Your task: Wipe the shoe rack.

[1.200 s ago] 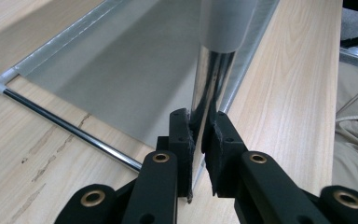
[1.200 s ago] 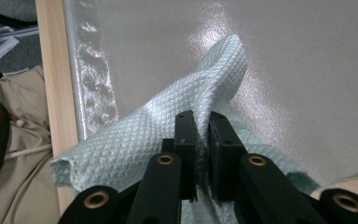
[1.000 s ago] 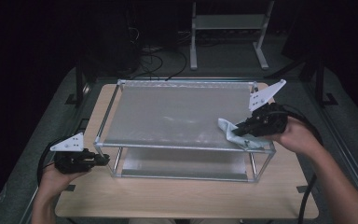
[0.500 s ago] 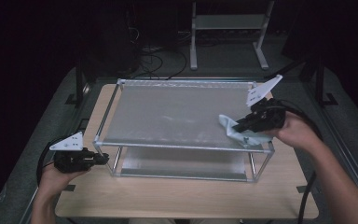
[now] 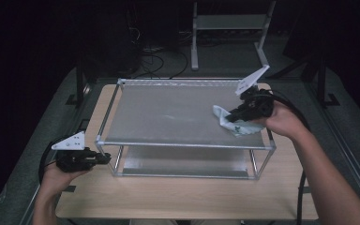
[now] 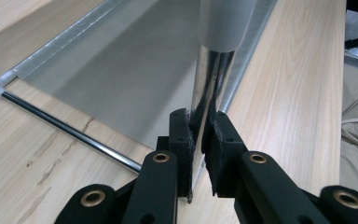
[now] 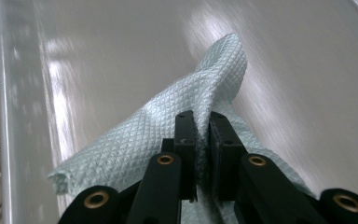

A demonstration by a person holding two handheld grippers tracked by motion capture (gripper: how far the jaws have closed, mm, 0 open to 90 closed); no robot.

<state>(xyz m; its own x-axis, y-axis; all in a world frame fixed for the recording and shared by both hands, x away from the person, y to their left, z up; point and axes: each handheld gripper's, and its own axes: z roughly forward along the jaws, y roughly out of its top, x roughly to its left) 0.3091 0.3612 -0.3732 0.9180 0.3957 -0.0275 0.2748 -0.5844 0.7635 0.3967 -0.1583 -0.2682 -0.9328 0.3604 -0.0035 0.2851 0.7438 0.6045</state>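
- Cloth (image 5: 230, 123): pale green, waffle-textured, lying bunched on the right part of the rack's grey top panel (image 5: 168, 112), near its front right corner.
- Left gripper (image 5: 104, 159): low at the rack's front left corner. In the left gripper view its fingers (image 6: 181, 135) are pressed onto the chrome corner post (image 6: 209, 79), one pad each side. Judged purpose: steadying the light frame so it does not slide on the tabletop (image 5: 178, 192) while the other hand rubs.
- Rack (image 5: 183, 145): two-tier metal frame, standing square in the middle of the wooden tabletop; lower shelf seen through the front.
- Right gripper (image 5: 229, 115): tilted down onto the panel. In the right gripper view its fingers (image 7: 185, 135) pinch a fold of the cloth, leaving the rest spread flat against the surface, probably to give a broad wiping face.
- Panel condition: faint streaks mid-panel may be smears or glare; view too dim to decide.
- Step in hand, judged: wiping the top panel.
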